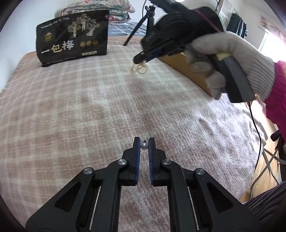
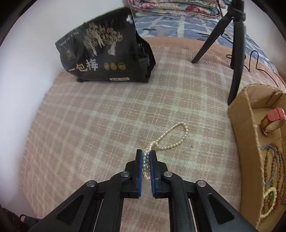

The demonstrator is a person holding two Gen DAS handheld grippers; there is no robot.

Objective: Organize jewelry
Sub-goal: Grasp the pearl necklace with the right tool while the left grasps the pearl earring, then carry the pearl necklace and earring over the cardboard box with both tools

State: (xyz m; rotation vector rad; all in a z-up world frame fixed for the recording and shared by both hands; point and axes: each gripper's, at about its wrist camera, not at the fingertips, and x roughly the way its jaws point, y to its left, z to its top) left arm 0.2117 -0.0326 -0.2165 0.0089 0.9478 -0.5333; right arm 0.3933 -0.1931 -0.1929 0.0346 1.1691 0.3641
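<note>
The cardboard box (image 2: 250, 128) is cut off at the right frame edge. Motion blur smears the pearl strand (image 1: 140, 67), upper centre, left-wrist view.

Work surface: bed covered with pink-and-white plaid blanket (image 2: 93, 125), fuzzy texture. Plain white wall (image 2: 35, 35) at the left side. Black snack bag (image 1: 73, 37) with gold tree print stands upright at the far end. Behind it, blue patterned sheet (image 2: 178, 28) and folded floral quilts (image 2: 175, 7). Black tripod (image 2: 236, 53) stands on the blanket, thin black cable (image 2: 253, 60) trailing beside it. Bright daylight from window (image 1: 270, 37), far right.
</note>
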